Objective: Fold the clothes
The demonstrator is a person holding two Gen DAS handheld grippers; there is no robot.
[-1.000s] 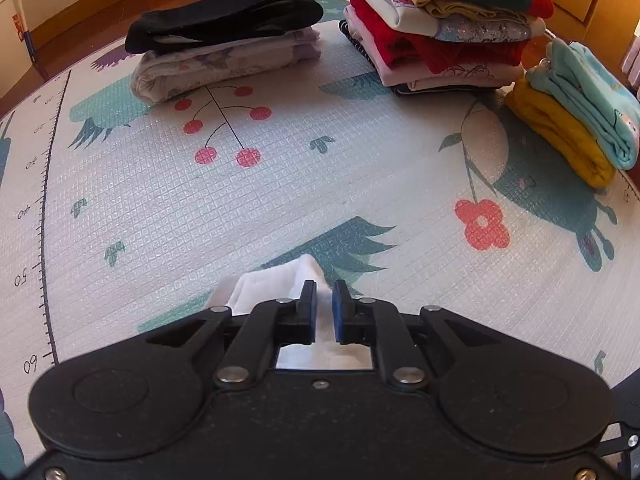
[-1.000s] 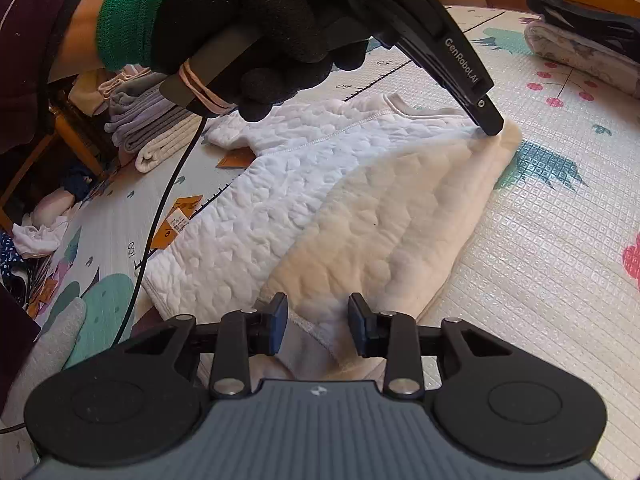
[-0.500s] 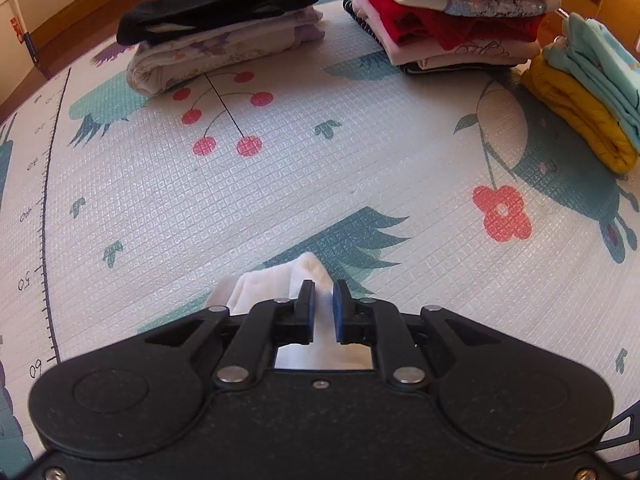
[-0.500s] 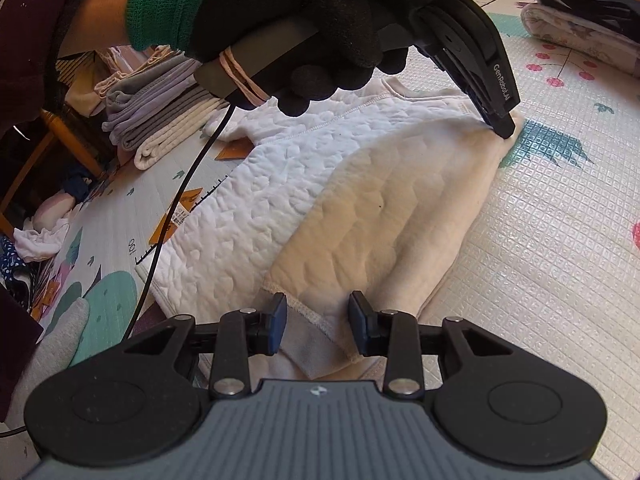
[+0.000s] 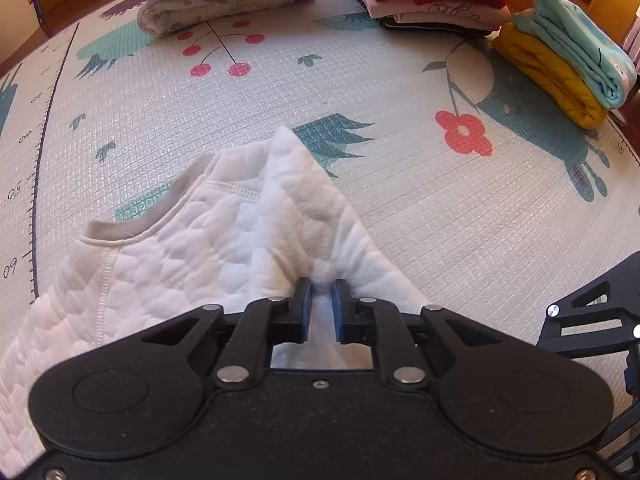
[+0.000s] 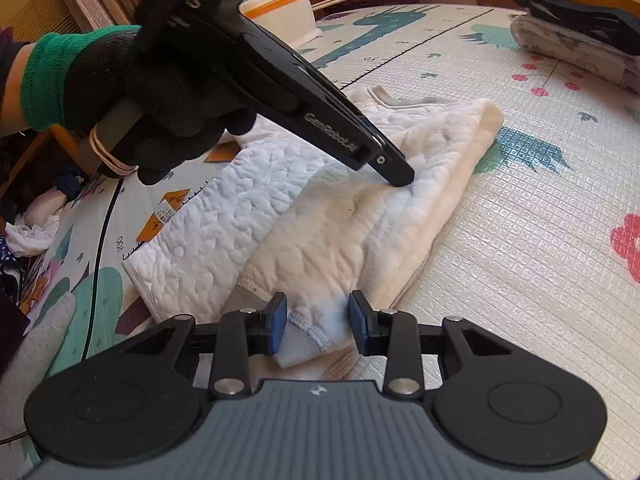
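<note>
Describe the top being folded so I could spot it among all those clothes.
Start from the patterned play mat; folded stacks line its far edge. Nearer, alone in the middle, lies the white quilted top, one side folded over itself. Unlike the colourful yellow and turquoise stack, it is plain white, puffy-textured, and half folded.

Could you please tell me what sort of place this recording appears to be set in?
Most likely a home, perhaps a child's play area: a foam play mat printed with cartoon animals and a height ruler covers the floor, with stacks of folded clothes and wooden skirting along the wall.
</note>
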